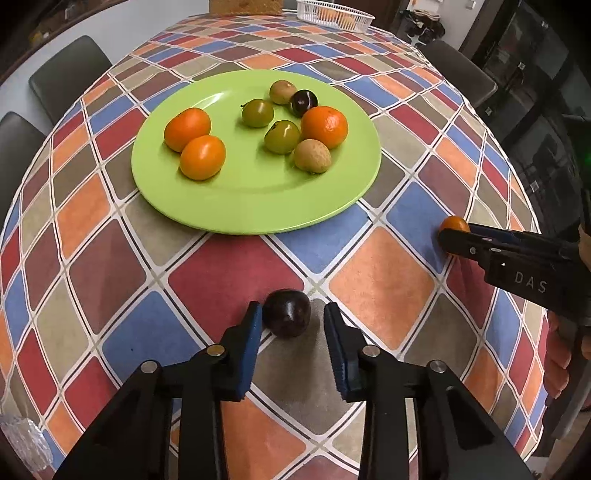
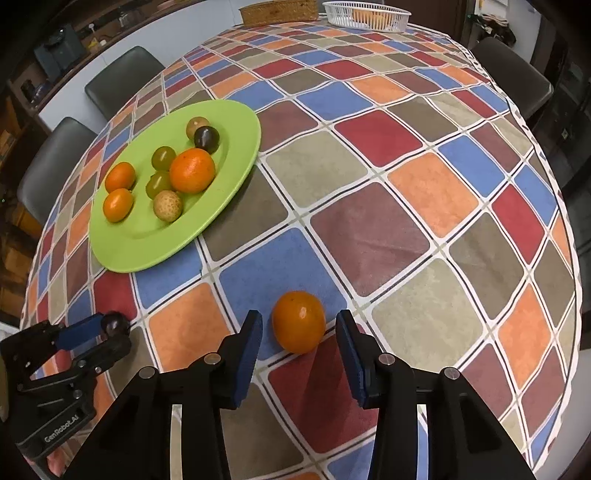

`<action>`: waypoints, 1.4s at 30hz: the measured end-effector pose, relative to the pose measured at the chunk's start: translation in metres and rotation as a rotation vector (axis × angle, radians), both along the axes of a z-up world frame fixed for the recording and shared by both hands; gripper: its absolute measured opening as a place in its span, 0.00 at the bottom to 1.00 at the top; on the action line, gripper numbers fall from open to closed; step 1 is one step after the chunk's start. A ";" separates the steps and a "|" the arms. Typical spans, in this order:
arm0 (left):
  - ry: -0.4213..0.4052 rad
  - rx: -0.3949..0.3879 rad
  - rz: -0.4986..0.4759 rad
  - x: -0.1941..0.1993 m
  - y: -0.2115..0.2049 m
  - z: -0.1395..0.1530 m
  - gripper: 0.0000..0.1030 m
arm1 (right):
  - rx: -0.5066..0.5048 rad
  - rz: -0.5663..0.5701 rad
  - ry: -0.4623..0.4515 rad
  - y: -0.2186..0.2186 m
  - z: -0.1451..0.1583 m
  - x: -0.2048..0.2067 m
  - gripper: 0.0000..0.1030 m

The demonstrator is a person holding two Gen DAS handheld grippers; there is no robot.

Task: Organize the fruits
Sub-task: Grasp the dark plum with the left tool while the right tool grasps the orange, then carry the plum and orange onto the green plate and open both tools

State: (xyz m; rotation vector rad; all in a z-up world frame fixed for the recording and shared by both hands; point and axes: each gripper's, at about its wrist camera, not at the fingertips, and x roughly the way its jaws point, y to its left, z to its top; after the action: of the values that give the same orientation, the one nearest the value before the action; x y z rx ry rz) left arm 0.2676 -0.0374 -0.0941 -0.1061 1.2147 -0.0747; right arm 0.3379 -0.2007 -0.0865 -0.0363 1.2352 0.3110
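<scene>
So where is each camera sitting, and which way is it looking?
Left wrist view: sits on the left gripper, looking forward along its open fingers at a dark plum on the tablecloth; the right gripper shows at the right edge.
Right wrist view: sits on the right gripper, looking along its open fingers at an orange; the left gripper shows at lower left.
Both share: the green plate of fruit and the white basket at the far end.
</scene>
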 end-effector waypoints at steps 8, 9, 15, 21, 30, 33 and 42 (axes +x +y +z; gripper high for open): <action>-0.016 -0.002 -0.004 0.000 0.000 -0.001 0.25 | 0.002 0.005 -0.004 0.002 -0.006 0.000 0.30; -0.018 -0.006 -0.005 -0.001 0.000 -0.001 0.25 | 0.003 0.007 -0.009 0.002 -0.005 -0.001 0.30; -0.039 -0.034 -0.011 -0.005 0.001 0.004 0.25 | 0.002 0.037 -0.053 0.007 0.006 -0.012 0.30; -0.099 -0.045 -0.020 -0.014 0.003 0.022 0.25 | 0.016 0.068 -0.098 0.014 0.023 -0.023 0.30; -0.214 -0.042 -0.051 -0.029 0.008 0.061 0.25 | 0.060 0.102 -0.166 0.026 0.052 -0.041 0.30; -0.245 -0.044 -0.060 -0.033 0.010 0.072 0.25 | 0.077 0.111 -0.188 0.030 0.063 -0.045 0.30; -0.314 -0.047 -0.061 -0.032 0.021 0.095 0.25 | 0.124 0.134 -0.242 0.048 0.091 -0.049 0.30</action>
State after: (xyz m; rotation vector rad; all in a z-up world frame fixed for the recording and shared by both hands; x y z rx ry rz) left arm 0.2361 -0.0165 0.0014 -0.0948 0.9029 -0.1673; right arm 0.2889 -0.1524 0.0046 -0.0483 0.9739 0.4851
